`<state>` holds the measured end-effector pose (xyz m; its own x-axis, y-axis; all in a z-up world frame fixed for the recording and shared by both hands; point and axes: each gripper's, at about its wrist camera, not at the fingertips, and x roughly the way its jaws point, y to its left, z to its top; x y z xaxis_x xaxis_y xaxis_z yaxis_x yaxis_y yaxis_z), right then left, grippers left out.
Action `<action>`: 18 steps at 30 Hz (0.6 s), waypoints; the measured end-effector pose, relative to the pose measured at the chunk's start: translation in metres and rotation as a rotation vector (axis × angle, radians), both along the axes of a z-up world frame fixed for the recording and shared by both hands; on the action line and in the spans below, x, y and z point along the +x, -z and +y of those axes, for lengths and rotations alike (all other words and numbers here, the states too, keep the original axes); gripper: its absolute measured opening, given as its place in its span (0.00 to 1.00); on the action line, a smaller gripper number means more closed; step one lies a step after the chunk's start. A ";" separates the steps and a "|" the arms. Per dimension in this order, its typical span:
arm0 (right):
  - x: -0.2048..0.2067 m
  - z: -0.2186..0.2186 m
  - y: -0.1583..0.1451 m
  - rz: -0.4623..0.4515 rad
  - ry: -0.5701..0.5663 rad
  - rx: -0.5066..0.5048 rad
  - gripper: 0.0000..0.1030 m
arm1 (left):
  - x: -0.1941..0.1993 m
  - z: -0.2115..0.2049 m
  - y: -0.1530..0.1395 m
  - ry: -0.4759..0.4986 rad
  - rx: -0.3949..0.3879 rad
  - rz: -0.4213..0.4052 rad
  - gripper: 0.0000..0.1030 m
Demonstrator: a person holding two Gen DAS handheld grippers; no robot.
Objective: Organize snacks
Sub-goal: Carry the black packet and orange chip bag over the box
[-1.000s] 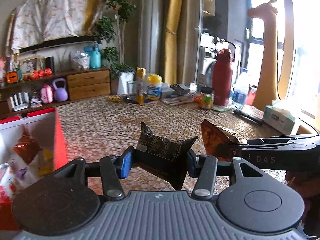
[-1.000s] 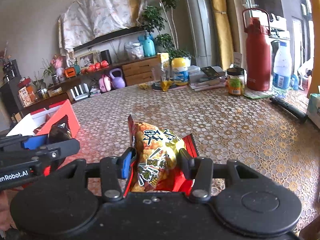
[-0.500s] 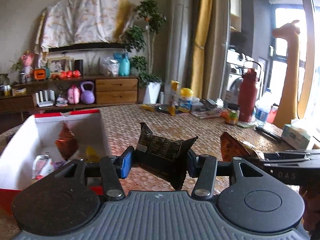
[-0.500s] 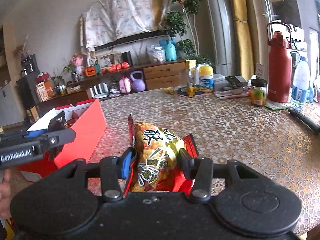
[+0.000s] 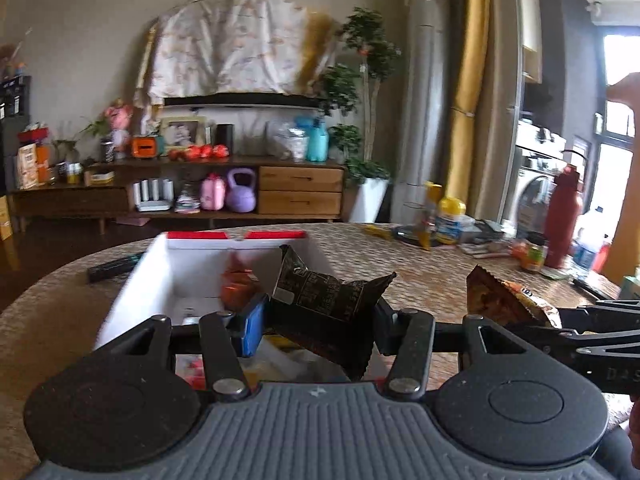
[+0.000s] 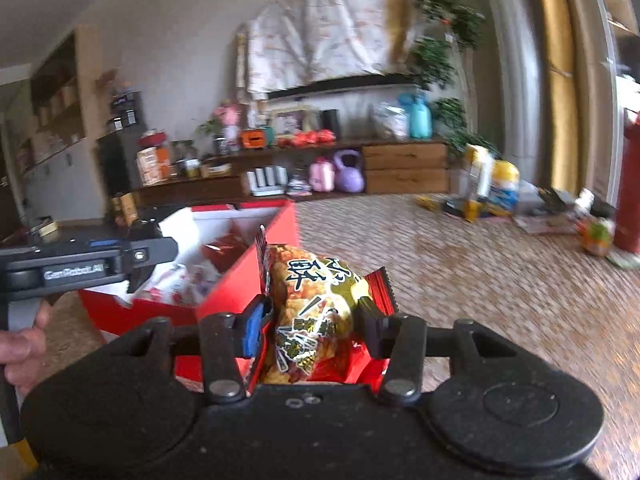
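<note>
My left gripper (image 5: 318, 326) is shut on a black snack packet (image 5: 328, 300) and holds it above the open red-and-white box (image 5: 168, 268), which has several snacks inside. My right gripper (image 6: 310, 326) is shut on a red and yellow snack bag (image 6: 312, 308), held just right of the box (image 6: 256, 272). The right gripper and its bag (image 5: 504, 300) show at the right of the left wrist view. The left gripper (image 6: 132, 258) shows over the box in the right wrist view.
The table (image 6: 480, 272) has a patterned cloth. At its far side stand a red flask (image 5: 562, 216), a yellow-lidded jar (image 5: 450, 220), a small jar (image 5: 534, 252) and papers. A dark remote (image 5: 112, 268) lies left of the box. A sideboard (image 5: 240, 192) stands behind.
Both grippers have swung left toward the box with their snacks. The left gripper now holds the black packet over the box's opening; the right gripper is close beside the box.
</note>
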<state>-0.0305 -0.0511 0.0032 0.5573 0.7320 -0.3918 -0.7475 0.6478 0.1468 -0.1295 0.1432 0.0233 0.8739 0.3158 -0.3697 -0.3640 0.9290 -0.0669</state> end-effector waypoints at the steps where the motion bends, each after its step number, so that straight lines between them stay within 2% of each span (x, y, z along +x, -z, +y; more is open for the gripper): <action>1: -0.001 0.006 -0.003 -0.006 -0.018 0.001 0.46 | -0.001 0.007 -0.001 -0.010 0.002 -0.001 0.50; 9: -0.007 0.064 -0.026 -0.063 -0.171 0.040 0.46 | -0.007 0.047 -0.003 -0.095 0.024 0.008 0.50; 13: -0.003 0.092 -0.033 -0.045 -0.234 0.074 0.46 | -0.004 0.062 0.003 -0.115 0.029 0.035 0.50; 18: 0.012 0.120 -0.023 0.010 -0.256 0.070 0.46 | 0.001 0.075 0.013 -0.136 0.017 0.064 0.50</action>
<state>-0.0189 0.0693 0.0266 0.3465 0.8742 -0.3402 -0.8842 0.4254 0.1926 -0.1283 0.2178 0.0108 0.7976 0.4362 -0.4166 -0.4893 0.8718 -0.0239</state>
